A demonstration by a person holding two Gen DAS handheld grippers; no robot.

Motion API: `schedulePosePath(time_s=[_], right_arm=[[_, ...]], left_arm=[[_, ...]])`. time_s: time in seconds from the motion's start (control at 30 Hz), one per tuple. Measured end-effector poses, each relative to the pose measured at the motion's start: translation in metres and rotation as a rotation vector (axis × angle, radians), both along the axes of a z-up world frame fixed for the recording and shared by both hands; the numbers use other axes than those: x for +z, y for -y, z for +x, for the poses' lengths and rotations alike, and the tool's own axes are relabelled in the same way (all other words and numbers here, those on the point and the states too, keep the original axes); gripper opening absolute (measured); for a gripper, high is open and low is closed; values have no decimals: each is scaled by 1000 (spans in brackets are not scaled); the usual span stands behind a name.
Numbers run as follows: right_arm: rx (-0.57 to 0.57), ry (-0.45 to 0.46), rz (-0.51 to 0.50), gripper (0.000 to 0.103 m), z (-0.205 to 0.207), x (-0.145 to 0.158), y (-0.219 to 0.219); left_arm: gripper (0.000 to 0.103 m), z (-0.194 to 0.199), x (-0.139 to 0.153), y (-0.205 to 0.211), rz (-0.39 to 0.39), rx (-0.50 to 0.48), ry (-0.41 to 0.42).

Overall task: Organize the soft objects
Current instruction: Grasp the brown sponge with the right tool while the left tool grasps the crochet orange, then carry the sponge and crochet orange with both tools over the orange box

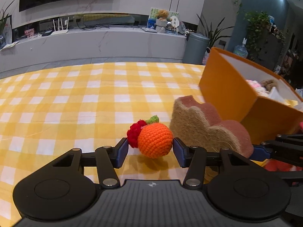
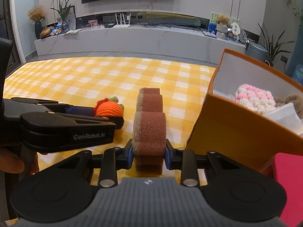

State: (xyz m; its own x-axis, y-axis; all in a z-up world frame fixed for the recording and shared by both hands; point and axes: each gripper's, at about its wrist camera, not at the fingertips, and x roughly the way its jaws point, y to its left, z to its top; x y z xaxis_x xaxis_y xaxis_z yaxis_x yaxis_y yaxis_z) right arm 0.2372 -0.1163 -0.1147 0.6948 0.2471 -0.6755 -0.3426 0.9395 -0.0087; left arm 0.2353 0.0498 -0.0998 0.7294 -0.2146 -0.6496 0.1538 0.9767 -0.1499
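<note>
At lower centre of the left wrist view, found the left tongs (image 1: 150, 147) about half closed on the crochet orange (image 1: 155, 141), one blue pad against its red berry, the other against the ball. Could not tell whether on the desk (image 1: 75, 104) or barely off it. At lower centre of the right wrist view, saw the right tongs (image 2: 148, 151) narrowed onto the near lobe of the wavy sponge (image 2: 148, 132), standing on edge just left of the orange box (image 2: 236, 132).

Judged both grips to be at the taking-hold stage. Thought best to squeeze only until the yarn and fibre gave slightly, then lift straight up before swinging right. Reckoned the berry side a weak purchase, likely to roll out. Needed to clear the box's near wall with the sponge's far lobes, and to move one hand at a time, so close together.

Counted two tongs, one crochet orange, one sponge and one box. Inside it, made out one pink-and-white crochet piece (image 2: 253, 96), one brown plush (image 2: 291, 100) and some white items too hidden to number. Noted one red shape (image 2: 289, 179) at lower right, unidentified.
</note>
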Motion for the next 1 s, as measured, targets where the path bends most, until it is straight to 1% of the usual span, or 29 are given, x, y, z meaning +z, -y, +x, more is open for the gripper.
schedulePosePath(time_s=[0.17,0.23,0.37,0.47,0.73,0.87,1.0], right_arm=[[18,36,-9,30,-24,15,4],[17,41,-11,30,-34,21,8],[10,57,-2,30,-59,33,18],[3,79,9,30,-78,44,28],[-51,122,34,30,-126,67,64],[-86,161,45,30,-148,78,85],[-127,199,63,30,-162,90,106]], left_arm=[[59,-21,17,1,-18,28,-13],[59,-31,27,4,-9,29,-1],[59,-56,43,10,-34,31,28],[59,-78,51,20,-34,26,59],[59,-120,72,40,-67,17,90],[59,-131,82,53,-81,2,106],[59,-138,90,68,-71,-29,129]])
